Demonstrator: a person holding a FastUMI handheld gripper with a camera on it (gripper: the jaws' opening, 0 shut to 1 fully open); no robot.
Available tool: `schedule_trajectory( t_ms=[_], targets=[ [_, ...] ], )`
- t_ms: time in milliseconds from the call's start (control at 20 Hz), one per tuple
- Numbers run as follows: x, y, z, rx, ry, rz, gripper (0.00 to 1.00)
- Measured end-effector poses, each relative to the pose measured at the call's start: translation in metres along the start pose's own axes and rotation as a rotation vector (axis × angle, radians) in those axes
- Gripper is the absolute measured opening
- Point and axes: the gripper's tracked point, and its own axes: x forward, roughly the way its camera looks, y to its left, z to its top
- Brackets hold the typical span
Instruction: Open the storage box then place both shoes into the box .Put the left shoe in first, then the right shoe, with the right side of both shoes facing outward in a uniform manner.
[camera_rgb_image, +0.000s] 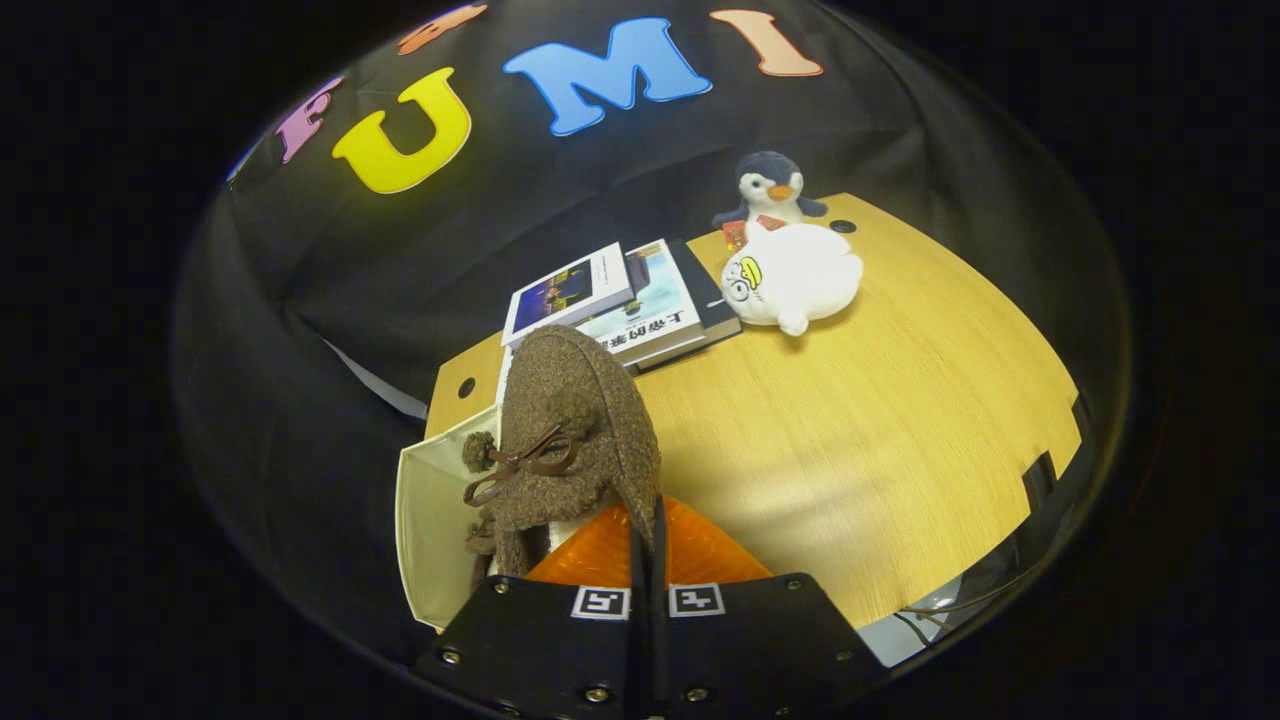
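Note:
A brown woolly shoe (575, 430) with pompoms and a thin brown bow hangs toe away from me, just ahead of my fingers. My gripper (645, 515) is shut on the shoe's rim, its orange fingers (595, 550) pressed close together with only a thin slit between them. The shoe hangs over the open cream-white storage box (430, 520), which stands at the table's left edge below and left of the fingers. A bit of brown fuzz (482, 540) shows low inside the box; I cannot tell whether it belongs to this shoe or another.
The wooden table (850, 420) stretches to the right of the fingers. Beyond the shoe lies a stack of books (625, 305). Farther back right sit a white plush toy (795, 275) and a penguin plush (770, 185).

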Motion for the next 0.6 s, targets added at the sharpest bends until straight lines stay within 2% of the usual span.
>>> schedule_trajectory(
  t_ms=[300,600],
  targets=[
    [0.007,0.056,-0.011,0.010,0.019,0.079,0.00],
    [0.024,0.098,-0.028,0.010,0.032,0.107,0.00]
  ],
)
